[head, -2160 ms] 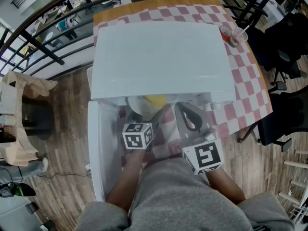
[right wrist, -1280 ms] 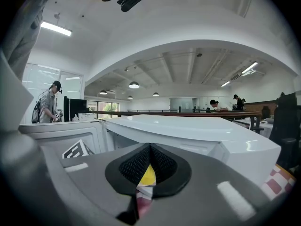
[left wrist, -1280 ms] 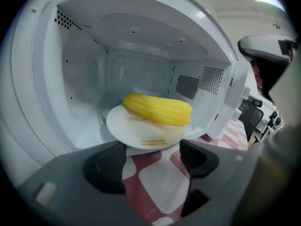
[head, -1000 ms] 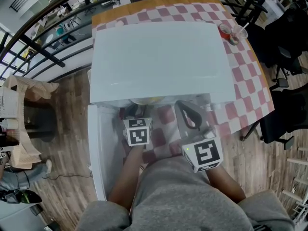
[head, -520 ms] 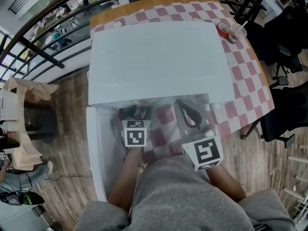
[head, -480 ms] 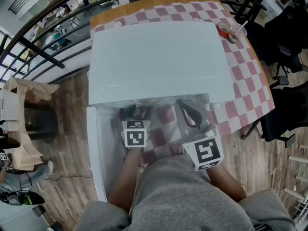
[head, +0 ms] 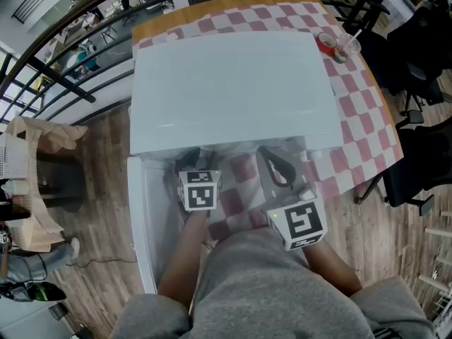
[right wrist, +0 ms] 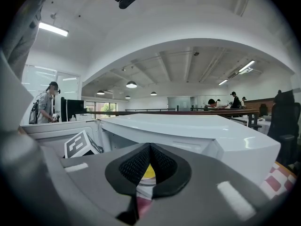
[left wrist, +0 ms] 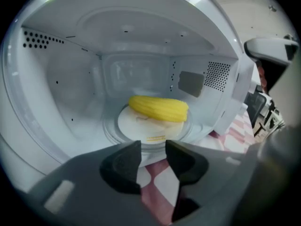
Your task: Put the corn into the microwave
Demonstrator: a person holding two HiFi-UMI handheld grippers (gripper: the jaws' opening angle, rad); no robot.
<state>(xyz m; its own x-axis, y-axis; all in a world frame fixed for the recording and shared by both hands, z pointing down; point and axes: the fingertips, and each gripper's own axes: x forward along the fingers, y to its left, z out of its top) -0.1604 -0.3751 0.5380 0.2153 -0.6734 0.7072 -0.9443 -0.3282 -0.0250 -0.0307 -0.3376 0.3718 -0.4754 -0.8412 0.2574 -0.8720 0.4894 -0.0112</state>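
A yellow corn cob (left wrist: 158, 108) lies on a white plate (left wrist: 141, 126) on the glass turntable inside the open white microwave (head: 233, 83). My left gripper (left wrist: 153, 159) hovers just outside the oven's mouth, short of the plate. Its jaws are closing with a gap between them and nothing in it. In the head view this left gripper (head: 196, 162) reaches under the microwave's top, which hides the corn. My right gripper (right wrist: 149, 147) is shut and empty in front of the oven, to the right of the left one. A bit of yellow corn (right wrist: 148, 172) shows below its tips.
The microwave door (head: 145, 217) hangs open at the left. The oven stands on a red-and-white checked tablecloth (head: 367, 119), with two cups (head: 337, 46) at the far right corner. Railings and wooden floor surround the table; people stand far off.
The plate with the corn, seen at the oven's mouth earlier, has gone inside under the top. The left gripper has let go of it and rolled slightly. The right gripper kept still.
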